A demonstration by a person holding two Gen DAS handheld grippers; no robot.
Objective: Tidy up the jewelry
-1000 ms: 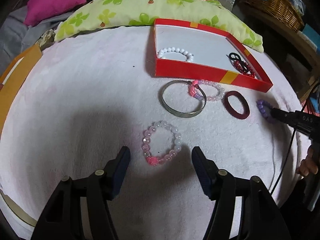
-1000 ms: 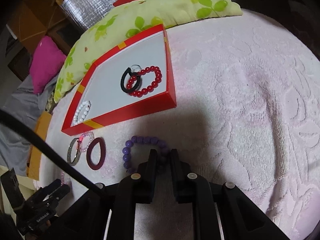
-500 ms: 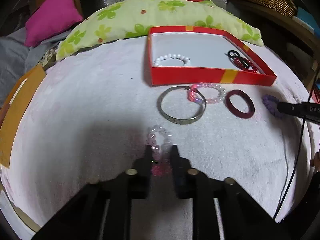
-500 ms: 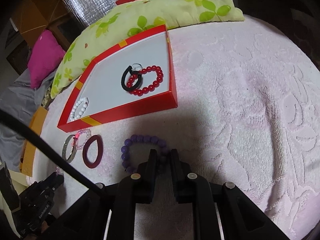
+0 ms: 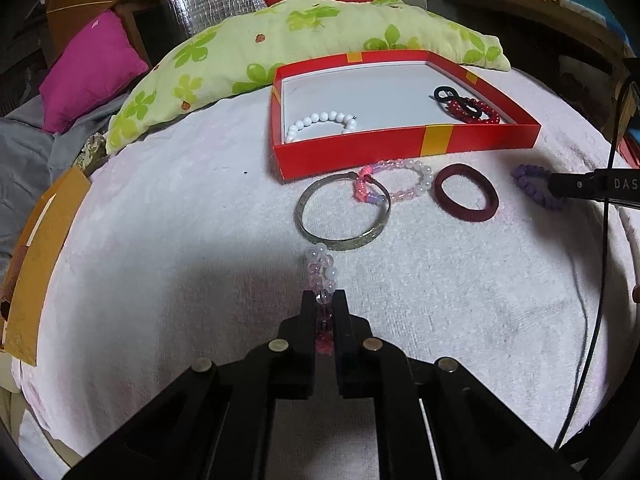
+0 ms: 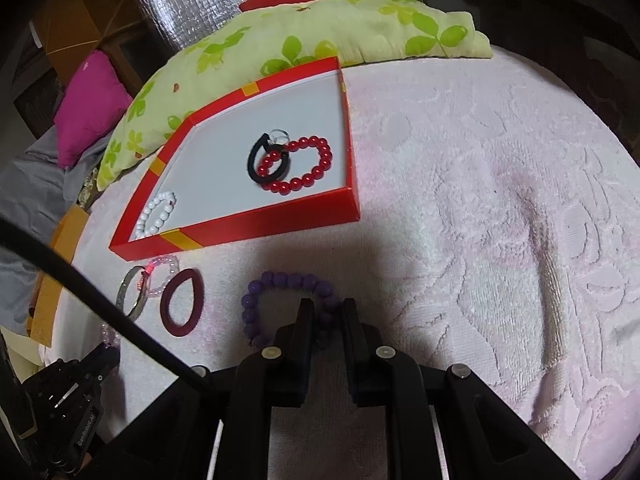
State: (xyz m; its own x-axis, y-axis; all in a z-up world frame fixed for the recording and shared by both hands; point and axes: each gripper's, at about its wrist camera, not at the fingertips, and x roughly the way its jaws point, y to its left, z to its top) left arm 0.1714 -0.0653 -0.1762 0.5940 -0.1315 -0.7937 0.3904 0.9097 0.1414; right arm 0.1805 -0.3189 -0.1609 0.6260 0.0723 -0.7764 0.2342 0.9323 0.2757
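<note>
Jewelry is partly sorted: three pieces lie in the box (image 5: 400,148) at 12 o'clock, while left tongs (image 5: 324,300) clench the pink bracelet (image 5: 321,268), right tongs (image 6: 327,308) the purple bracelet (image 6: 280,284), and three more wait.

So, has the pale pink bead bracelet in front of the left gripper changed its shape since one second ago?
Yes. The pale pink bead bracelet, an open ring before, is now squeezed flat between the left gripper fingers, near the silver bangle.

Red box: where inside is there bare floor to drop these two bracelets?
The red box has bare floor in its middle and back, between the white bead bracelet at front left and the red bead bracelet tangled with the black hair tie at right. In front of the box is crowded.
</note>
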